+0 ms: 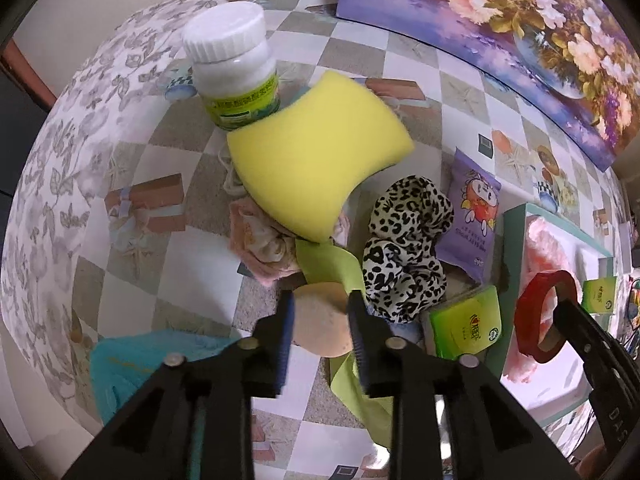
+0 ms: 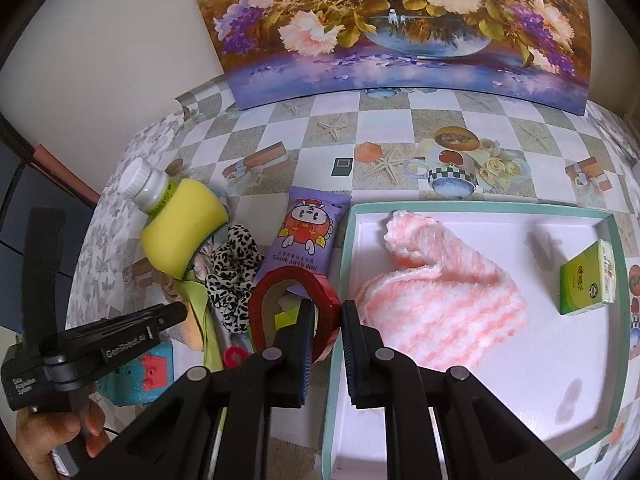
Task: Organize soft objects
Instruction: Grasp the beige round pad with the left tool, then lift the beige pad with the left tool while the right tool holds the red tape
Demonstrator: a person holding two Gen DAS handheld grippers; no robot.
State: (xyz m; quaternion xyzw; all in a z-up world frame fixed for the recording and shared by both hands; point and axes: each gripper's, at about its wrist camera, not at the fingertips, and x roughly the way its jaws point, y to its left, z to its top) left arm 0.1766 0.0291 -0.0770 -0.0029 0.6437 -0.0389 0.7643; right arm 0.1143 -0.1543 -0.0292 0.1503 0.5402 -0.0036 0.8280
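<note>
My left gripper [image 1: 320, 304] points straight down, open, its fingers either side of a beige round puff [image 1: 320, 328] that lies on a lime-green ribbon [image 1: 324, 260]. Beyond it lie a yellow sponge [image 1: 320, 152], a pink floral cloth [image 1: 260, 240] and a leopard-print scrunchie [image 1: 408, 248]. My right gripper [image 2: 327, 312] is shut on the wall of a red tape roll [image 2: 280, 284], held at the left rim of the teal-edged tray [image 2: 348, 248]. A fluffy pink-and-white cloth [image 2: 432, 304] lies in the tray.
A white bottle [image 1: 232, 64] stands behind the sponge. A purple wipes pack [image 2: 304, 236] lies beside the tray, a green tissue pack [image 1: 464, 328] near the scrunchie, another green pack [image 2: 586, 284] inside the tray. A teal cloth [image 1: 132, 364] lies left. A flower painting [image 2: 400, 20] leans at the back.
</note>
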